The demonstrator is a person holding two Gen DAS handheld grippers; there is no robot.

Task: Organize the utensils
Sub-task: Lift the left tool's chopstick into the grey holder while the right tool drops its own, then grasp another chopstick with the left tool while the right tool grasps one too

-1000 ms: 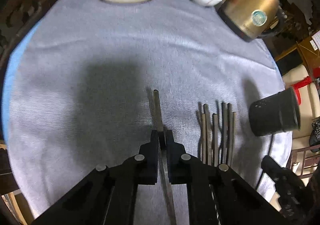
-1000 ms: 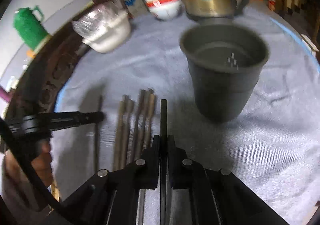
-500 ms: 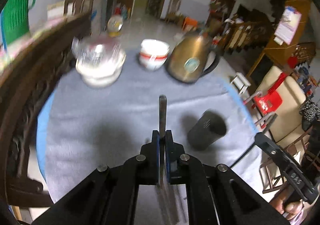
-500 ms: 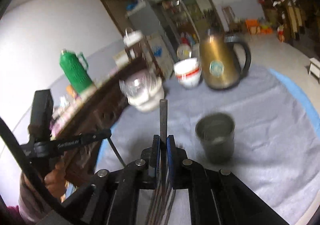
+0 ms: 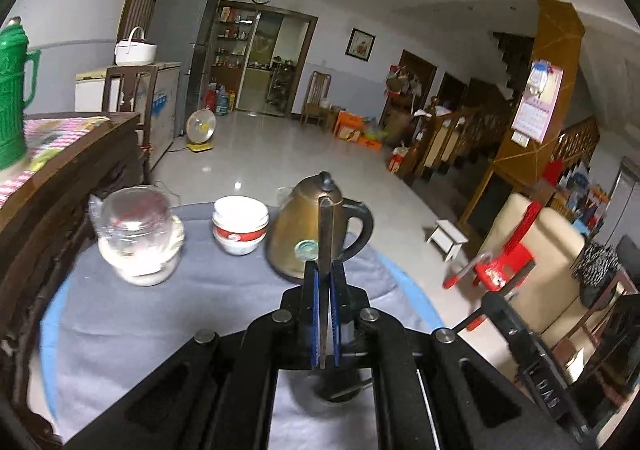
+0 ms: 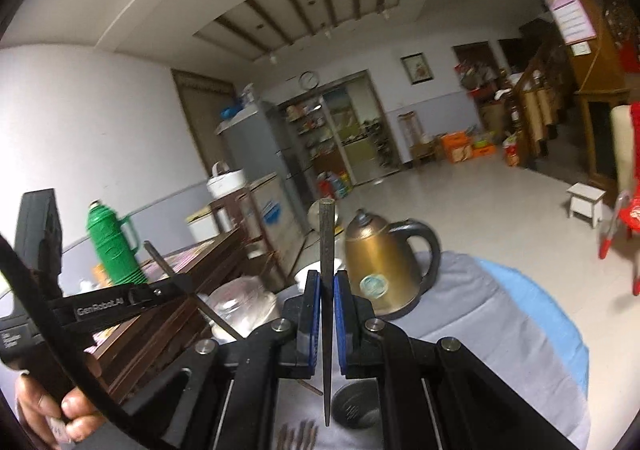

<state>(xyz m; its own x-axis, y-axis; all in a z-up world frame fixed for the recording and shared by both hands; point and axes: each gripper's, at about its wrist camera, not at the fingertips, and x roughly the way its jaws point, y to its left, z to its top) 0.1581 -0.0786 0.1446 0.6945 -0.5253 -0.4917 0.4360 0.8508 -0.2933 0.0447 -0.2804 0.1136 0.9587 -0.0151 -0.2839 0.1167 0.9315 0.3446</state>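
Observation:
My left gripper (image 5: pixel 325 270) is shut on a dark chopstick (image 5: pixel 325 234) that stands upright, high above the table. My right gripper (image 6: pixel 327 282) is shut on another dark chopstick (image 6: pixel 327 242), also upright, its lower tip hanging beside the dark holder cup (image 6: pixel 354 408). The cup also shows low between the left gripper's arms in the left wrist view (image 5: pixel 340 386). Several more chopsticks (image 6: pixel 298 436) lie on the grey cloth (image 6: pixel 500 330) left of the cup. The left gripper (image 6: pixel 168 290) with its chopstick appears at the left of the right wrist view.
A brass kettle (image 5: pixel 304 234), a red-and-white bowl stack (image 5: pixel 240 224) and a wrapped glass jar in a white dish (image 5: pixel 138 240) stand at the table's far side. A green thermos (image 6: pixel 112 242) stands on a dark wooden cabinet (image 5: pixel 60 178) at left.
Both grippers rose from the cloth with their chopsticks and tilted upward, so the views swung from the tabletop to the room. The cup now lies below both grippers.

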